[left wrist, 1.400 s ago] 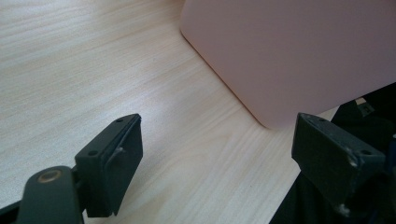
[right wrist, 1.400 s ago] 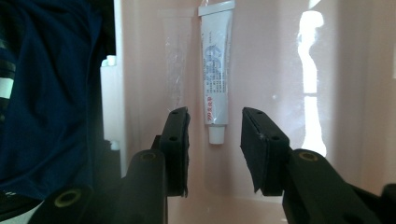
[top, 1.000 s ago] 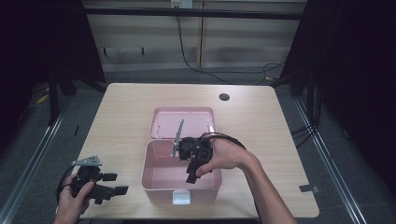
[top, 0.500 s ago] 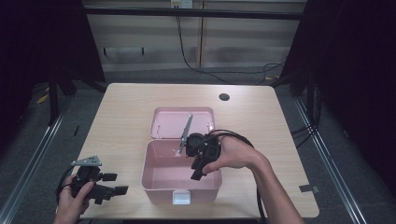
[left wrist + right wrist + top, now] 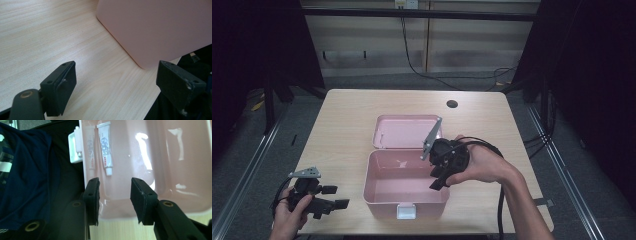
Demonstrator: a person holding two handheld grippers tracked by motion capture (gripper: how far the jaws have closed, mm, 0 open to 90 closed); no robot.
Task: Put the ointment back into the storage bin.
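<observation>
An open pink box [image 5: 404,205] stands on the wooden table near its front edge, its lid [image 5: 407,131] laid back flat. In the right gripper view a small white tube [image 5: 105,147] lies on the box's floor by the wall that carries the white latch [image 5: 75,145]. My right gripper [image 5: 435,181] hangs over the box's right rim, jaws pointing down into it; its jaws [image 5: 114,182] are open with nothing between them. My left gripper [image 5: 336,197] rests at the table's front left, open wide [image 5: 117,68], with the box's outer wall [image 5: 155,27] just ahead.
A dark round hole [image 5: 452,104] sits in the table [image 5: 342,120] near the back right. The right gripper's cable [image 5: 500,210] trails down past the forearm. Dark floor and metal rails surround the table.
My right gripper has moved right, from over the middle of the box to its right rim. The left gripper has stayed still.
</observation>
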